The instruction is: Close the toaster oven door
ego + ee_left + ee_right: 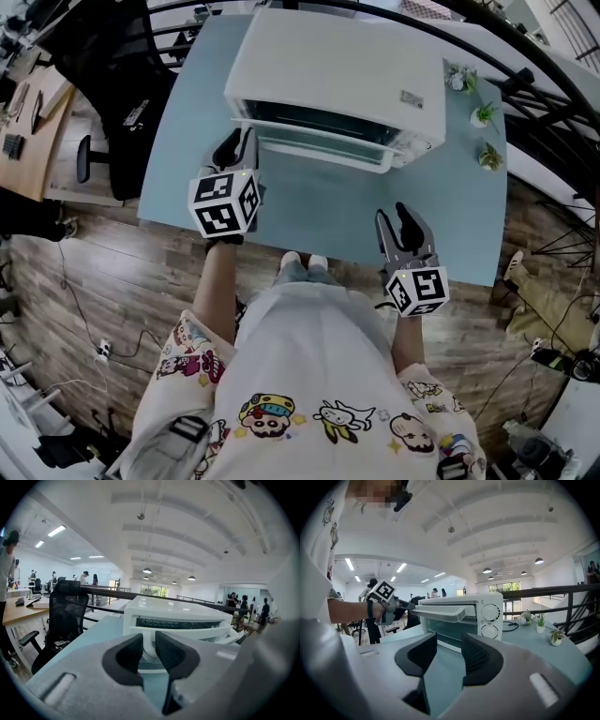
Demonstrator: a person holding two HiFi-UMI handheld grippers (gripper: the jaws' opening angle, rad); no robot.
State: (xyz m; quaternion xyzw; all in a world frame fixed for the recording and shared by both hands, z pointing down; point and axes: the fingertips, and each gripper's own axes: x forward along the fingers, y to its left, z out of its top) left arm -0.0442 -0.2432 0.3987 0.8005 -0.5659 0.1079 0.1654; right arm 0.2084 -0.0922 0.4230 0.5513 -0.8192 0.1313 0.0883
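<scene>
A white toaster oven [337,66] stands at the back of a pale blue table [319,211]. Its glass door [319,141] hangs partly open, tilted out from the top. My left gripper [237,145] is at the door's left end, shut on the white door handle [440,613]. The left gripper view shows the handle's white post [149,644] filling the narrow gap between the dark pads. My right gripper [394,217] hovers over the table's front right. It is open and empty, and points at the oven's two knobs [490,620].
Three small potted plants [483,114] stand at the table's right side. A black office chair [122,84] and a wooden desk [28,112] are on the left. A black railing [525,66] runs behind the table. The person stands at the table's front edge.
</scene>
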